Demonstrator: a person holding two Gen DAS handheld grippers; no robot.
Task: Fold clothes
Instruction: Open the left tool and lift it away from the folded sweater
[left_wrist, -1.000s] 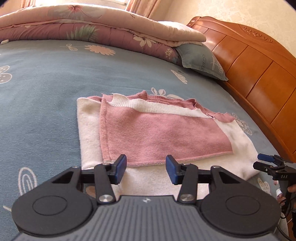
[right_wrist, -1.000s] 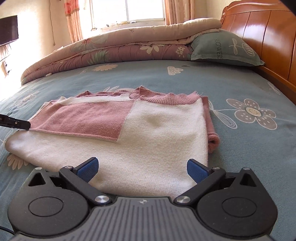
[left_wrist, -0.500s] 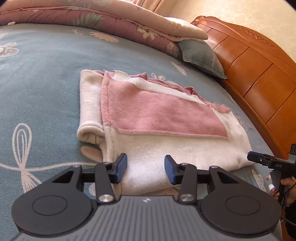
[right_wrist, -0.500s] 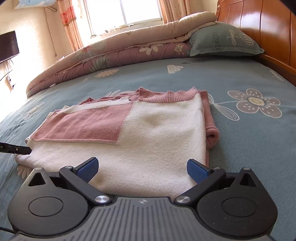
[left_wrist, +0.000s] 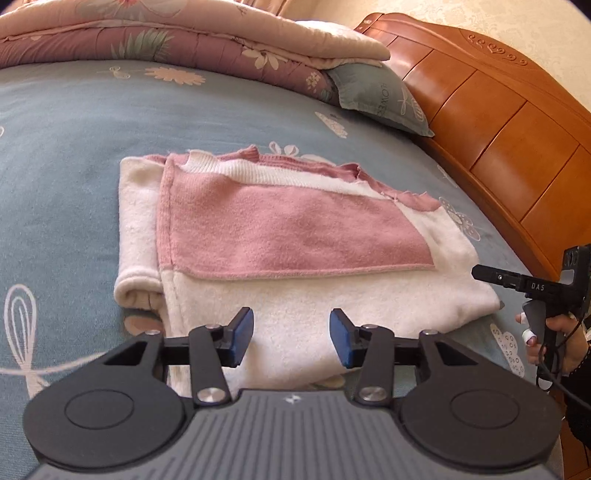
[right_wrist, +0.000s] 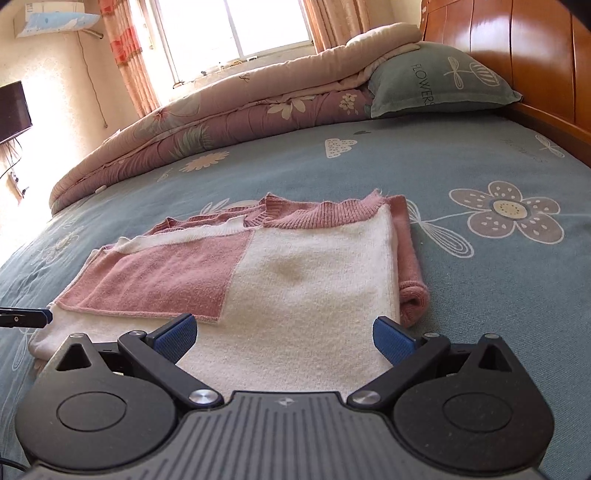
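Left gripper (left_wrist: 291, 338): jaws partly apart, nothing betw. them, pads hanging just over the near white hem of the sweater (left_wrist: 295, 236). Right gripper (right_wrist: 284, 338): jaws spread wider, also empty, poised over the same near edge toward the other corner. Neither one's pinching cloth, far as I can see.

The sweater, pink & white, lies flat on the blue flowered bedsheet (right_wrist: 461, 158), near the bed's front edge. Sleeves look already turned in: a pink panel lies across the white body, a rolled cuff sticks out at one side, a pink fold runs along the other. So it's a tidy rectangle, approx. halfway done, I'd say. Left to do, prob.: grab the near hem at both corners and bring it up toward the collar, maybe one more fold after.

Farther off, a rolled quilt (right_wrist: 221, 110) and a pillow (right_wrist: 439, 79) sit by the wooden headboard (left_wrist: 498, 122).
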